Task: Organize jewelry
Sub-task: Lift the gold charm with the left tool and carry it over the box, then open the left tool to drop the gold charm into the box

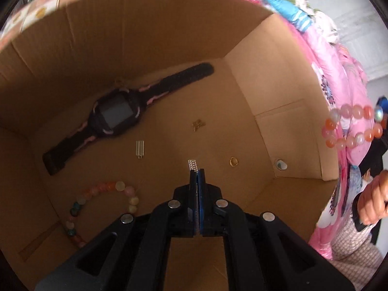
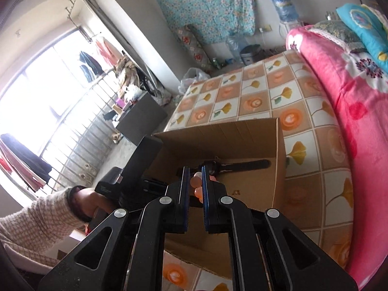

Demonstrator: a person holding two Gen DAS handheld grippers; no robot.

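The left gripper (image 1: 197, 169) reaches down into the box (image 1: 169, 36), its jaws pinched on a small silver charm (image 1: 193, 165); on the box floor, the watch (image 1: 116, 116) lies at 10 o'clock, a silver clasp (image 1: 140, 148) at 9, a gold ring (image 1: 233, 162) at 3, a bead bracelet (image 1: 106, 194) at 8; the right gripper (image 2: 195, 177) hangs over the box's near edge, clamped on a pink bracelet (image 2: 197, 186), seen at 3 o'clock in the left view.
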